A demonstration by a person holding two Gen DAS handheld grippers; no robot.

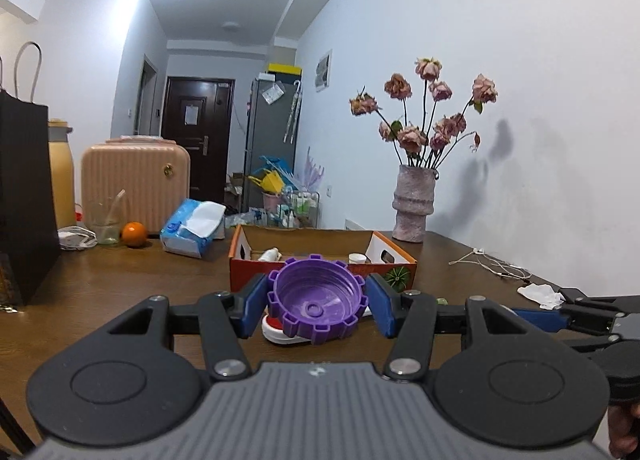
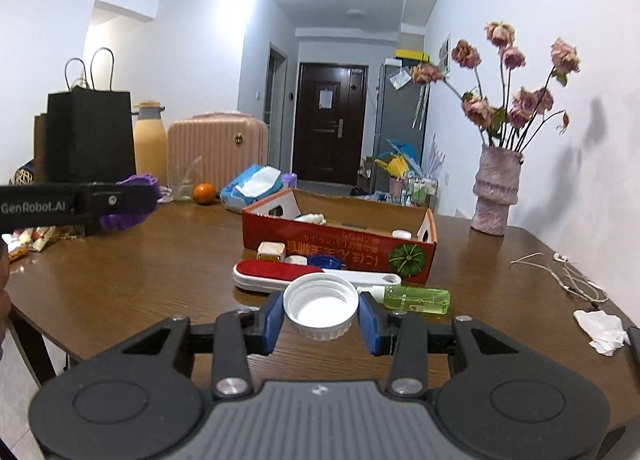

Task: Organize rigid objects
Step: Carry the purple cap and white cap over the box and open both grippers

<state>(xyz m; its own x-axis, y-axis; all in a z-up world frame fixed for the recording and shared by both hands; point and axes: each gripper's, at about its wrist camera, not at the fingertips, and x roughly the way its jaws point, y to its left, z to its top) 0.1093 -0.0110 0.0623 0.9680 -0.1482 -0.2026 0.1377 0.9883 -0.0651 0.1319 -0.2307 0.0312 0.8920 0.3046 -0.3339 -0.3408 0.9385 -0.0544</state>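
Left tool (image 1: 316, 306) clamped on a purple notched cap (image 1: 316, 300), blue pads (image 1: 254, 306) pressed against both flanks, hollow side up, held above the worktop (image 1: 120, 284). Seen from the right wrist as well, at 9 o'clock of that view, the same left tool (image 2: 132, 201) raised with the purple notched cap (image 2: 128, 215) in its grip.

Right tool (image 2: 322, 314) clamped on a white screw cap (image 2: 322, 312), open side up, blue pads (image 2: 272, 320) tight on its ribbed wall, carried clear of the worktop (image 2: 140, 280).

Ahead at 12 o'clock, an orange cardboard box (image 2: 340, 248) with a pumpkin print, open-topped, small white containers inside. Just before its near wall: a white lint brush with a red pad (image 2: 280, 274), a blue lid (image 2: 326, 261), a small white lid (image 2: 296, 260) and a squat amber jar (image 2: 272, 251). At 1 o'clock of the right tool, a green spray bottle (image 2: 416, 299) lying flat.

Farther back at 10 o'clock: an orange (image 2: 205, 193), a tissue pack (image 2: 252, 184), a pink suitcase (image 2: 216, 149), a black paper bag (image 2: 90, 135). At 2 o'clock, a pink vase of dried roses (image 2: 494, 189) by the wall; at 3 o'clock, wired earphones (image 2: 568, 274) and a crumpled tissue (image 2: 602, 330).
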